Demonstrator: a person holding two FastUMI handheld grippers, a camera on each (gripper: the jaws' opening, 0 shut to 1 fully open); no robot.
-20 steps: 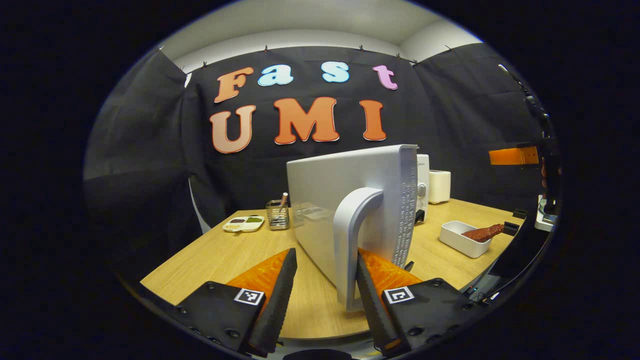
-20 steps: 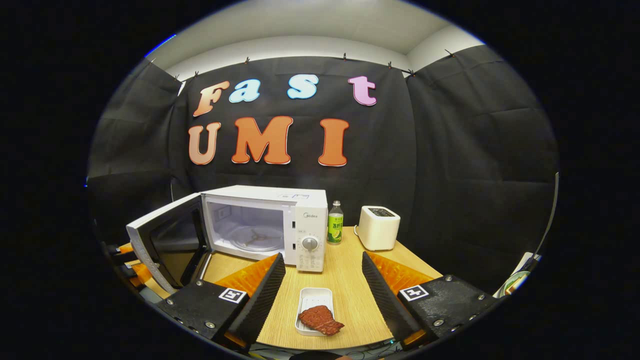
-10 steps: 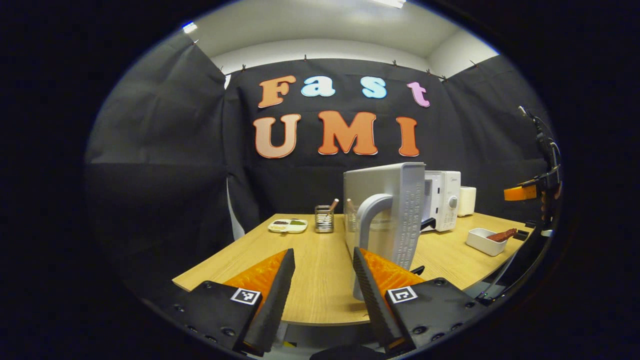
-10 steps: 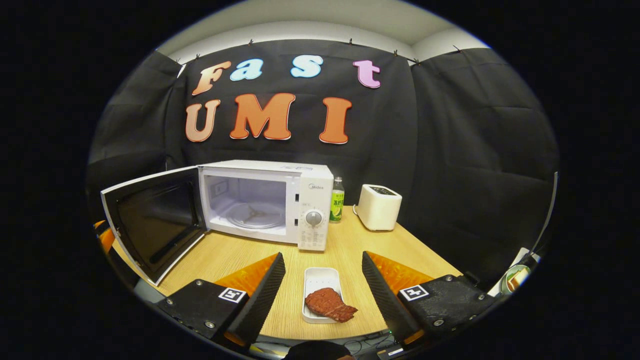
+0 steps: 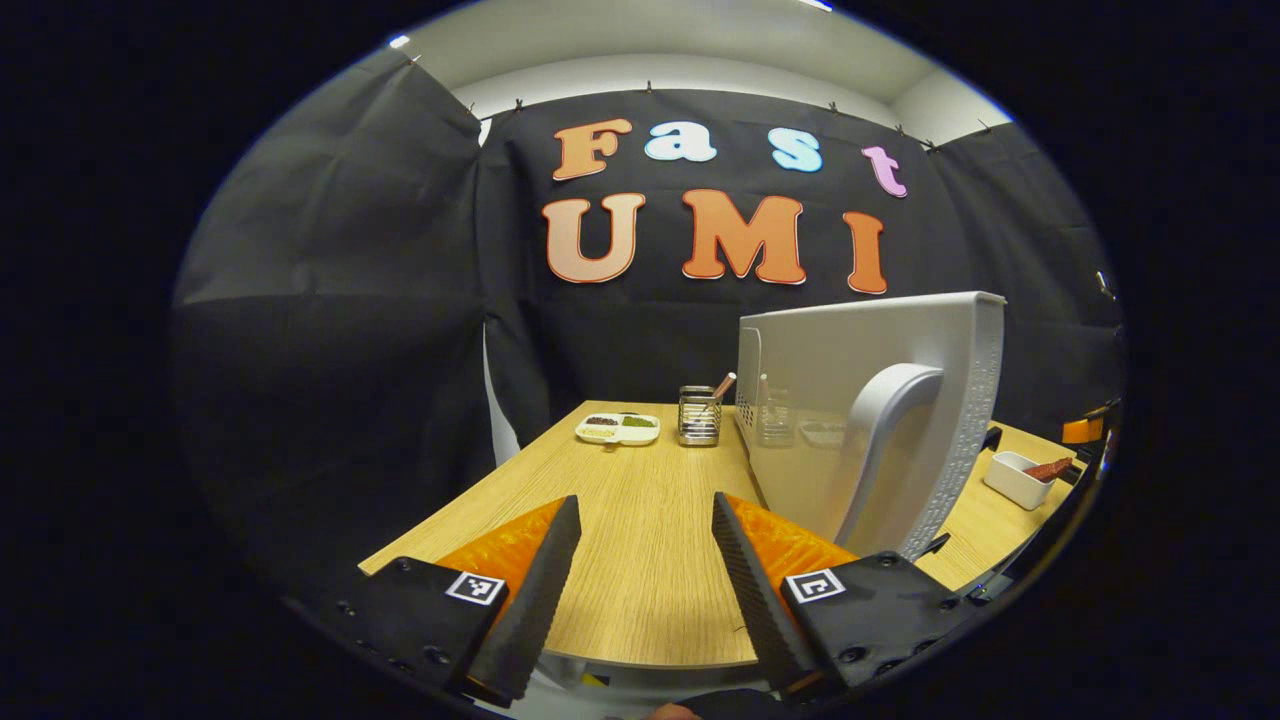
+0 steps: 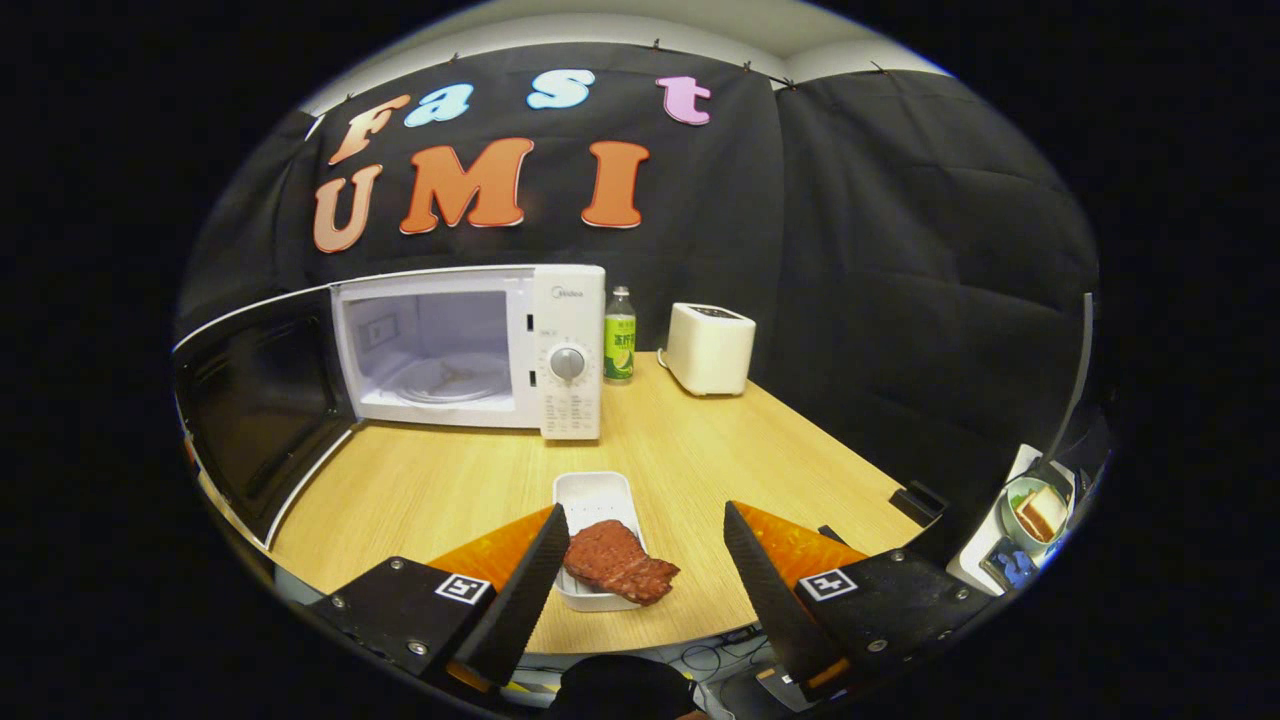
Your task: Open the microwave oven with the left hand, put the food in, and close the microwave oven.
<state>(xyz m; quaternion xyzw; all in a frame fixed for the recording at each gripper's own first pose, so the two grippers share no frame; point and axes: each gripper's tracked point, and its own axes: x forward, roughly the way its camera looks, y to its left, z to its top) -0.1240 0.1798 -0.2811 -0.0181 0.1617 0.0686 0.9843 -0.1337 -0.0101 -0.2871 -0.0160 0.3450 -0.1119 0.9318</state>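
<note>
The white microwave (image 6: 470, 345) stands on the wooden table with its cavity showing and its door (image 6: 260, 400) swung wide to the left. In the left gripper view the door's outer face (image 5: 830, 400) and curved handle (image 5: 885, 440) stand just right of my left gripper (image 5: 644, 498), which is open and holds nothing. A piece of reddish-brown meat (image 6: 615, 560) lies in a white tray (image 6: 590, 495) near the table's front edge, hanging over the tray's rim. My right gripper (image 6: 645, 507) is open above it, the tray between its fingers, closer to the left one. The tray (image 5: 1015, 478) also appears far right.
A green-labelled bottle (image 6: 620, 335) and a white toaster (image 6: 710, 348) stand right of the microwave. A divided condiment dish (image 5: 618, 428) and a wire holder (image 5: 700, 415) sit at the table's far end. A plate of food (image 6: 1040, 510) lies off the table's right side.
My left gripper has come off the door handle and shifted left; the handle now stands to its right. My right gripper has moved forward and lower over the tray. The door has swung wider.
</note>
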